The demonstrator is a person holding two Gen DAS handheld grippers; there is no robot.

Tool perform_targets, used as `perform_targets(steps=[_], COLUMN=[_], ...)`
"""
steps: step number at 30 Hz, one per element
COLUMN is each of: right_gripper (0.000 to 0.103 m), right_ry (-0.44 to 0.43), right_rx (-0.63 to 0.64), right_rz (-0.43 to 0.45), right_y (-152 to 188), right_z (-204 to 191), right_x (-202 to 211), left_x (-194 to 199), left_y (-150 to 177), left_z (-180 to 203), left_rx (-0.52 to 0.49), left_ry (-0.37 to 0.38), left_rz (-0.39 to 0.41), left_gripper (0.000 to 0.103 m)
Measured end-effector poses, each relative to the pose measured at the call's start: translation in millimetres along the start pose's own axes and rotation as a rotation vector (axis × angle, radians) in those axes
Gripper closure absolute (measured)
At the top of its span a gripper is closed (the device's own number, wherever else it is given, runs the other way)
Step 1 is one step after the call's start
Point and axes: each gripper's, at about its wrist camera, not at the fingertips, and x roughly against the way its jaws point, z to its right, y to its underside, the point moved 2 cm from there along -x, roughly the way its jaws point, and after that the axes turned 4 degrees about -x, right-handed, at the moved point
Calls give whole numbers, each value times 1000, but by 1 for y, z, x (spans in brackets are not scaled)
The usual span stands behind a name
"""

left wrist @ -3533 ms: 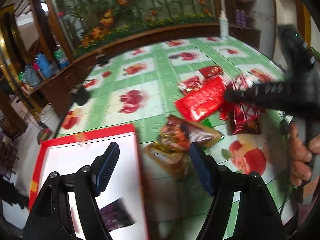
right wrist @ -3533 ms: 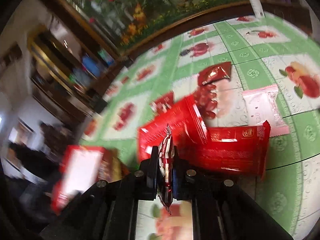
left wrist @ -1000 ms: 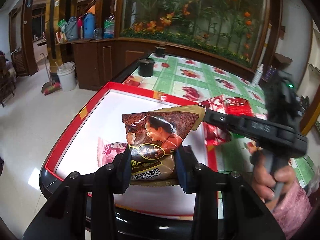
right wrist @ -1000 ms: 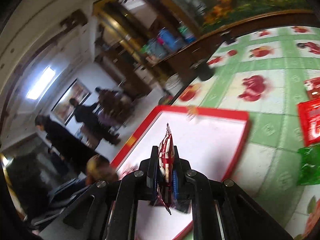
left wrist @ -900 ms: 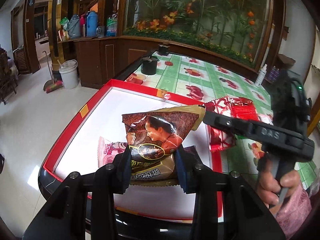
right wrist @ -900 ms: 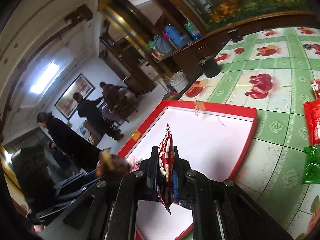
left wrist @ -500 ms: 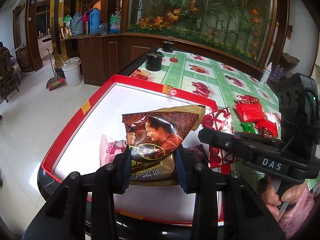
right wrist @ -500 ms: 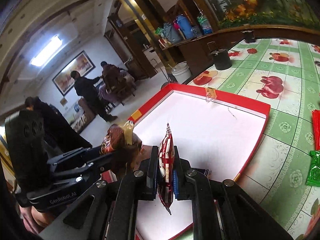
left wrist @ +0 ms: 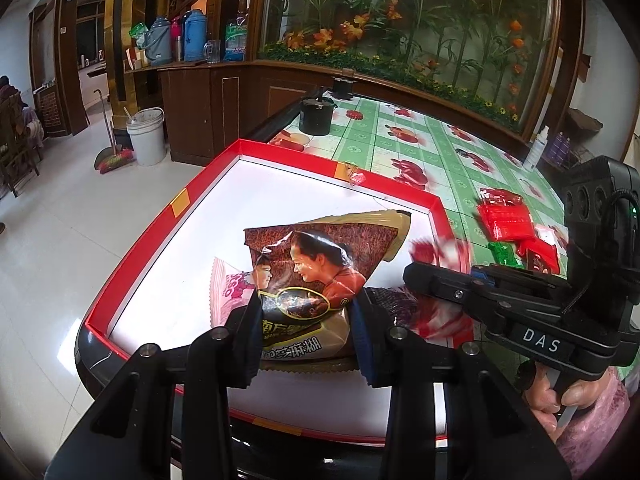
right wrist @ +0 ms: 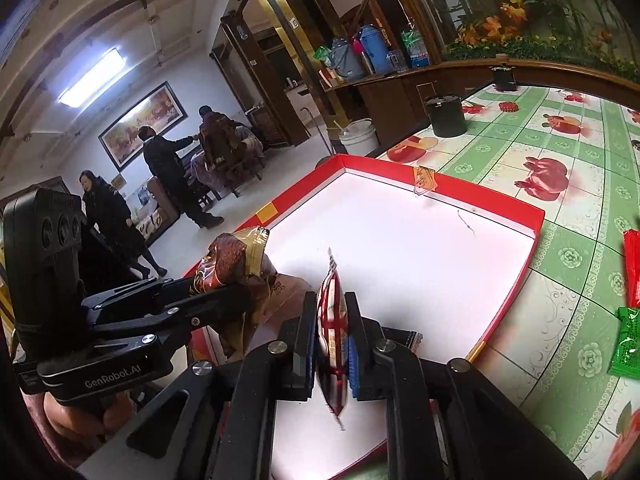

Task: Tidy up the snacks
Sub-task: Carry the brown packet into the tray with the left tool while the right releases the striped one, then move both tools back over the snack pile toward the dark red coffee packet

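My left gripper (left wrist: 308, 320) is shut on a brown snack bag (left wrist: 320, 256) printed with faces, held low over a white tray with a red rim (left wrist: 188, 204). A pink packet (left wrist: 224, 284) and a dark purple packet (left wrist: 388, 300) lie in the tray under it. My right gripper (right wrist: 331, 300) hangs over the tray's near part with a thin red-and-white packet (right wrist: 330, 276) standing upright between its pads. Its jaws are opening, and the packet still touches both pads. In the left wrist view the right gripper (left wrist: 416, 276) sits just right of the bag, and the red-and-white packet (left wrist: 440, 250) is blurred.
Red packets (left wrist: 504, 220) and a green packet (left wrist: 502, 254) lie on the green fruit-print tablecloth right of the tray. A black pot (left wrist: 316, 116) stands beyond the tray and a spray bottle (left wrist: 536, 152) at the far right. The tray overhangs the table edge; people stand in the room beyond.
My right gripper has swung in over the tray beside the left one and rolled upright. Its jaws stand slightly wider on the packet. The left gripper and brown bag have stayed put.
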Motion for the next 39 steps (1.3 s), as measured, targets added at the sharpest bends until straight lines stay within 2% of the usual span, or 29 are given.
perform_targets(steps=[3,4,5,7,9,11,16,32,39], right_gripper=[87,80,67,54,53,48,46,43,42], right_ry=[8,9,10,10,15,20,44,114,141], right_rx=[-16,-25,-36,-52,-64,-95,-191,-249,-295], right_rz=[10,14,23,47,71,97,140,152,181], right_y=[-1,-1,-2,-5,-8,-11,-18,-20,-20], right_z=[2,3,5,8,11,17,39,57,71], right_x=[2,3,5,9,15,20,30,35,50], left_x=[-3,-3,-4,-4,-3,1,16,22,25], left_y=[1,1,1,0,0,-1,-6,-1,2], left_z=[-1,-2,-2,-2,-3,-2,1,6,4], left_rx=[0,1,6,8,7,4,-26,-53,-57], left_ry=[-11,-14,-18,-23,-28,-35,-69,-71,-68], left_rz=[-9,-13,-15,-14,-11,11,94,75,71], left_gripper=[67,67,67,66,60,43,28,27,27])
